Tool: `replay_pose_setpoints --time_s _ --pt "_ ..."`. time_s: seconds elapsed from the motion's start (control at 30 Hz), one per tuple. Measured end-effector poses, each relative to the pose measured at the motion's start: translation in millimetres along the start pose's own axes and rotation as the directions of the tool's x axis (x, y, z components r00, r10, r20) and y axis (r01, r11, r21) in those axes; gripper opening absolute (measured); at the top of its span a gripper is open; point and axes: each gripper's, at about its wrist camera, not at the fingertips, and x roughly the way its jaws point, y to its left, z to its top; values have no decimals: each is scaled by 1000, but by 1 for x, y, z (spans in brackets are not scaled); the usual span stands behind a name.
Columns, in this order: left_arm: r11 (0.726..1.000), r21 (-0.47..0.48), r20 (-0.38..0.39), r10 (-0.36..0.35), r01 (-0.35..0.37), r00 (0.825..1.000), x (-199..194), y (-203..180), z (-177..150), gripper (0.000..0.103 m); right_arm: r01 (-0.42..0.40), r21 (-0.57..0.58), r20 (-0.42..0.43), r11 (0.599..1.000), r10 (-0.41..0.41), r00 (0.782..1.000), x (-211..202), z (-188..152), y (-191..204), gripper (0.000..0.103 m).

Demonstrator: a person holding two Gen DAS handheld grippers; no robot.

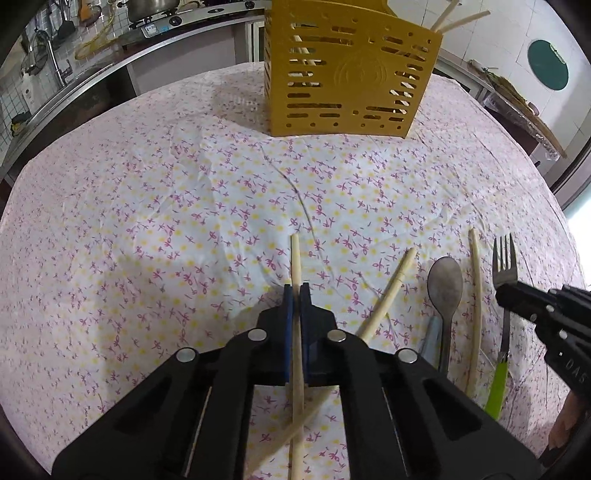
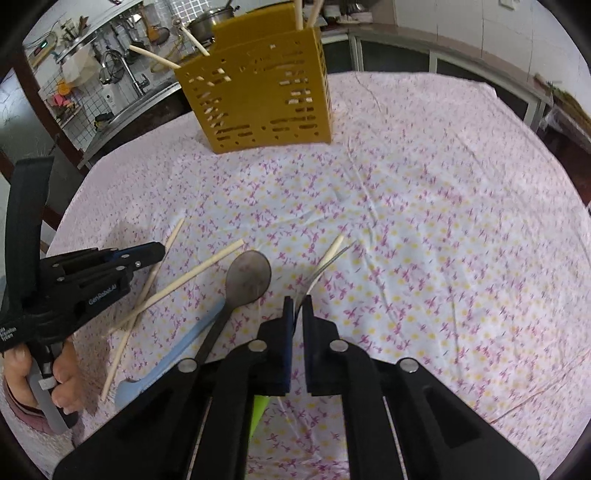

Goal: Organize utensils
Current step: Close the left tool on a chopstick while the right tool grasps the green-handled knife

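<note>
My left gripper (image 1: 296,291) is shut on a pale chopstick (image 1: 295,258) that runs forward between its blue pads. A second chopstick (image 1: 391,291) lies crossed beneath it. My right gripper (image 2: 298,304) is shut on a green-handled fork (image 2: 325,264); in the left wrist view the fork (image 1: 504,258) sits at the far right under that gripper (image 1: 508,293). A metal spoon (image 2: 247,277), a light blue utensil (image 2: 173,354) and another chopstick (image 1: 476,295) lie between the two grippers. The yellow slotted utensil holder (image 1: 351,74) stands at the back with several chopsticks in it.
A floral tablecloth (image 2: 443,221) covers the table. A kitchen counter with sink, stove and pots (image 1: 155,9) runs behind the table on the left. A shelf with a green round board (image 1: 547,64) is at the back right.
</note>
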Motion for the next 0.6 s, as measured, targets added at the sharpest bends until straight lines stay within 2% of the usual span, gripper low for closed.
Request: replay_pose_setpoints --time_s 0.17,0.3,0.5,0.6 --pt "998 23 20 50 -50 999 -7 5 -4 0 8 -34 22 999 -8 1000 -2 3 4 5" --pt "1000 -8 11 28 -28 1000 -10 17 -4 0 8 -69 66 998 -3 998 -12 8 7 5" --pt "1000 -14 -19 -19 19 1000 -15 13 3 0 27 -111 34 993 -23 999 -6 13 3 5" --pt "1000 20 -36 -3 4 999 -11 0 4 0 25 -99 22 995 -23 1000 -3 13 -7 5"
